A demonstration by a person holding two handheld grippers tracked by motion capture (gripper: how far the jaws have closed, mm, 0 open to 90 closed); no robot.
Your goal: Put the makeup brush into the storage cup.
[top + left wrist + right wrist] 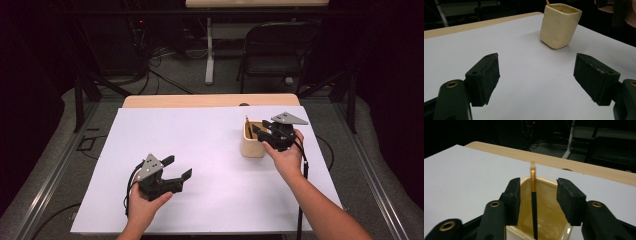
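the pencil (533,202) stands loose in the cream cup (544,220) at the right of the white table (210,165), between the right gripper (537,200)'s parted jaws, which press on nothing. drawing back carelessly could snag it and tip the cup. the left gripper (177,167) rests well apart, jaws wide and empty. the right gripper view shows the cup's inside; the left gripper view shows its outer wall.

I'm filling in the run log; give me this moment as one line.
right gripper: open over cup, pencil loose between jaws, standing in cup | left gripper: open, nothing between jaws, over white table
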